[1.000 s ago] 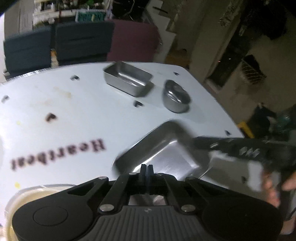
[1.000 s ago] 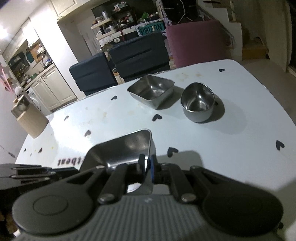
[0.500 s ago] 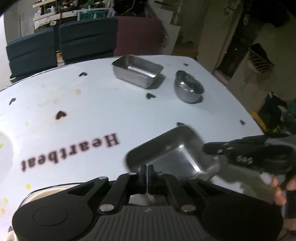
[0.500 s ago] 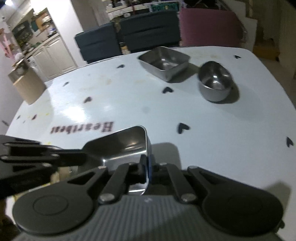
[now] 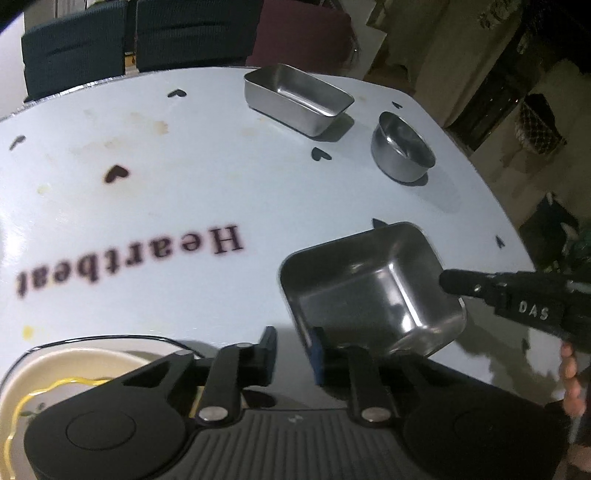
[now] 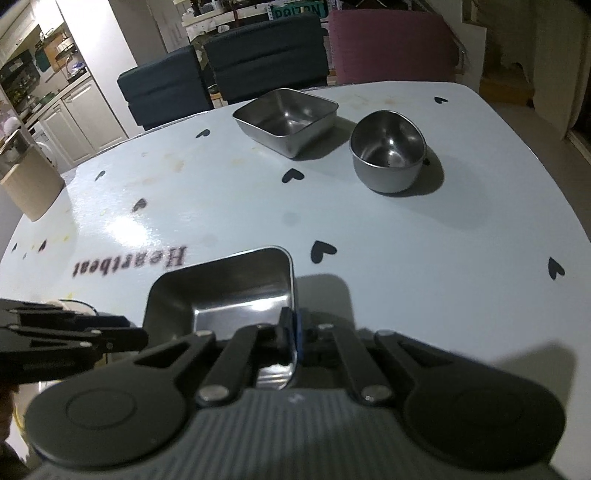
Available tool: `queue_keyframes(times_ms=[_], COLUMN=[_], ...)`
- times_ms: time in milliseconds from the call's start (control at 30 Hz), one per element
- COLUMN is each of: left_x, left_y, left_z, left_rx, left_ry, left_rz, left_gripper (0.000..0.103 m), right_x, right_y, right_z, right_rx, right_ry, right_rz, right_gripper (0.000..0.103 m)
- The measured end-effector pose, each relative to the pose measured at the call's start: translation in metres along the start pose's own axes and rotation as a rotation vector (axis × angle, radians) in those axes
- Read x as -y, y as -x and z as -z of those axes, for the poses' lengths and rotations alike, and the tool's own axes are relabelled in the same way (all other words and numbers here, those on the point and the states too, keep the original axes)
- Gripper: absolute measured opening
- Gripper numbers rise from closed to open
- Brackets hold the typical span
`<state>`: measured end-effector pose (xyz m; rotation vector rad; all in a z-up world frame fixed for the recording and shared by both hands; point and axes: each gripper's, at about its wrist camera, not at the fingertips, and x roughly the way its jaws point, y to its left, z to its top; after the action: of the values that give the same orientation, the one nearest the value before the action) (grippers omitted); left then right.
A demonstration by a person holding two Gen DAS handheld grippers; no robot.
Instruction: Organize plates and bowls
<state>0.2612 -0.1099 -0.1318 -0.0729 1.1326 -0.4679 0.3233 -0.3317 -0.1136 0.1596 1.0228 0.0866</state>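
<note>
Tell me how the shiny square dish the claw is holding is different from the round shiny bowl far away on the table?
The square dish has straight sides and corners; the round bowl curves all around. The square dish is pinched at its rim by the right claw and looks tilted; the round bowl stands flat on the table with nothing touching it. Both are empty, shiny metal.

- A home, open dining and kitchen space.
- White desk (image 6: 369, 229) printed with black hearts and "Heartbeat", stained, with steel bowls (image 6: 388, 151) on it.
- Dark blue chairs (image 6: 266, 55) and a maroon one (image 6: 391, 48) at the far edge.
- White kitchen cabinets (image 6: 74, 118) and cluttered counter at left.
- Crowded shelves (image 6: 236, 14) behind.
</note>
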Motion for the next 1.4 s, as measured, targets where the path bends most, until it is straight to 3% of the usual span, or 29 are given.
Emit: queue_keyframes(times_ms=[400, 1000, 1067, 1133, 1200, 1267, 1333, 1400], left_x=[0.007, 0.011, 0.011, 0.010, 0.011, 0.012, 0.012, 0.013], left_y=[-0.003, 0.000, 0.003, 0.006, 0.010, 0.013, 0.014, 0.016], left_z=[-0.008, -0.008, -0.008, -0.008, -0.007, -0.007, -0.007, -0.007], left_rx=[0.035, 0.049, 0.051, 0.063, 0.083, 0.091, 0.095, 0.107], left_ry=[-0.019, -0.058, -0.060, -0.059, -0.069, -0.083, -0.090, -0.100], left_rz=[0.020, 0.000, -0.005, -0.016, -0.035, -0.039, -0.040, -0.054], left_gripper=[0.008, 0.011, 0.026, 0.062, 0.075, 0.080, 0.094, 0.100], right_x=[0.009, 0.009, 0.009, 0.009, 0.010, 0.011, 0.011, 0.013], right_y=[-0.012, -0.012, -0.012, -0.010, -0.007, -0.003, 0.002, 0.006], right_z=[-0.001, 0.000, 0.000, 0.001, 0.001, 0.002, 0.002, 0.003], right_rx=[-0.030, -0.034, -0.031, -0.026, -0.021, -0.013, -0.004, 0.004], right_ry=[-0.010, -0.002, 0.001, 0.012, 0.004, 0.001, -0.002, -0.014], right_rz=[0.018, 0.014, 0.025, 0.034, 0.036, 0.032, 0.033, 0.033], right_gripper=[0.003, 0.004, 0.010, 0.016, 0.029, 0.045, 0.051, 0.064])
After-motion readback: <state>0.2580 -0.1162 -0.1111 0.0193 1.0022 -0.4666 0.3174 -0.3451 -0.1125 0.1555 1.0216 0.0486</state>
